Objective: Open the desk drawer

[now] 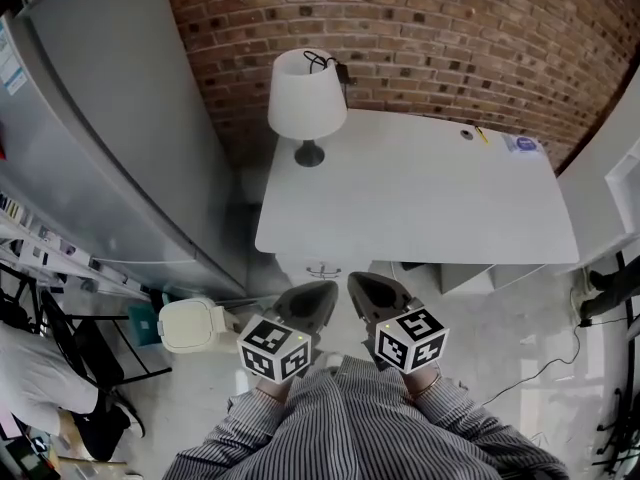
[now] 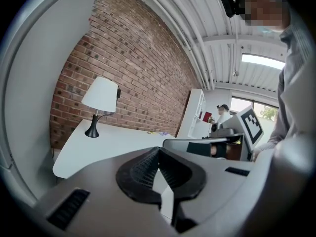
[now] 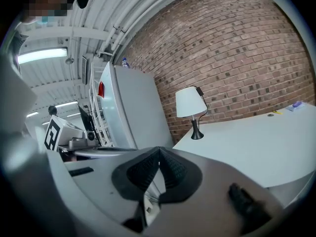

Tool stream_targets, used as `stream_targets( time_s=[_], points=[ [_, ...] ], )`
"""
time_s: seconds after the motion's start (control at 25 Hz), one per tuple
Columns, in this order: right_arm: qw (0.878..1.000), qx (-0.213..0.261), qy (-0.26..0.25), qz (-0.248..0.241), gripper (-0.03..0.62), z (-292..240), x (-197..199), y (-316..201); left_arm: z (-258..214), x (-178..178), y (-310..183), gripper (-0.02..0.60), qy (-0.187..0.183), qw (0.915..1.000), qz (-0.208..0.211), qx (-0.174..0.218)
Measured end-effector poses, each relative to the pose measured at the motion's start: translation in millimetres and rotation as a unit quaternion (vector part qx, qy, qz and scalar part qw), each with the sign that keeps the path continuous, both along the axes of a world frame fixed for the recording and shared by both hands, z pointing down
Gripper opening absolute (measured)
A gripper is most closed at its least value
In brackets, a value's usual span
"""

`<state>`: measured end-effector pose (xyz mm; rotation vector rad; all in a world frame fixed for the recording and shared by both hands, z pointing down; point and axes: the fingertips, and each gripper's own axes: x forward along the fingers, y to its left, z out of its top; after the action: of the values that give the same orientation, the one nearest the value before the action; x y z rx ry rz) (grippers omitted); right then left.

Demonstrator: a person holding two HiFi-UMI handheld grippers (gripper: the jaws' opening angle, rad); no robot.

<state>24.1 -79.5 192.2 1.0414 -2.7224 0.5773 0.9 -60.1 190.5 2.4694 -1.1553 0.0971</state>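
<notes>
The jaws of the left gripper point(image 2: 159, 154) are pressed together, rubber pad against rubber pad, and nothing is between them. The jaws of the right gripper point(image 3: 159, 154) are closed in the same way and are also empty. In the head view the left gripper point(image 1: 315, 296) and the right gripper point(image 1: 362, 286) are side by side, close to the person's body. Both point toward the desk and touch nothing.

Just beyond their tips, under the near edge of the white tabletop point(image 1: 420, 188), a narrow white front is visible. I take it for the drawer point(image 1: 322, 266). A small handle point(image 1: 323, 269) seems to sit in the middle of it, but it is too small to tell its shape. The drawer looks shut.

On the tabletop, a lamp point(image 1: 305, 93) with a white shade stands at the far left corner, near the brick wall point(image 1: 450, 28). A tall grey cabinet point(image 1: 110, 138) stands to the left of the desk.

I judge that the drawer is stiff and light and slides straight toward the person. The handle is the place to take hold, because the flat front gives no grip. One gripper must first open its jaws and then close them on the handle. The handle is small and probably smooth, so the jaws can slip off if the pull is not straight.
</notes>
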Motion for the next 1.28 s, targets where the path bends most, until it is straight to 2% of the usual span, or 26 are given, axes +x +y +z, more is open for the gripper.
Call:
stream_targets(
  time_s=[0.32, 0.52, 0.8, 1.28],
  points=[
    [1.000, -0.010, -0.002, -0.005, 0.015, 7, 12, -17, 9, 18, -8, 0.008, 0.001, 0.9999, 0.000, -0.012],
    [1.000, -0.014, 0.000, -0.008, 0.015, 13, 9, -17, 11, 9, -13, 0.008, 0.005, 0.9998, -0.013, -0.015],
    [1.000, -0.010, -0.007, 0.012, 0.015, 8, 7, -29, 11, 6, -20, 0.008, -0.002, 0.9999, 0.003, -0.013],
    [0.999, -0.019, -0.003, 0.028, 0.015, 5, -14, -34, 0, -18, -33, 0.008, 0.005, 0.9997, 0.016, -0.017]
  ],
)
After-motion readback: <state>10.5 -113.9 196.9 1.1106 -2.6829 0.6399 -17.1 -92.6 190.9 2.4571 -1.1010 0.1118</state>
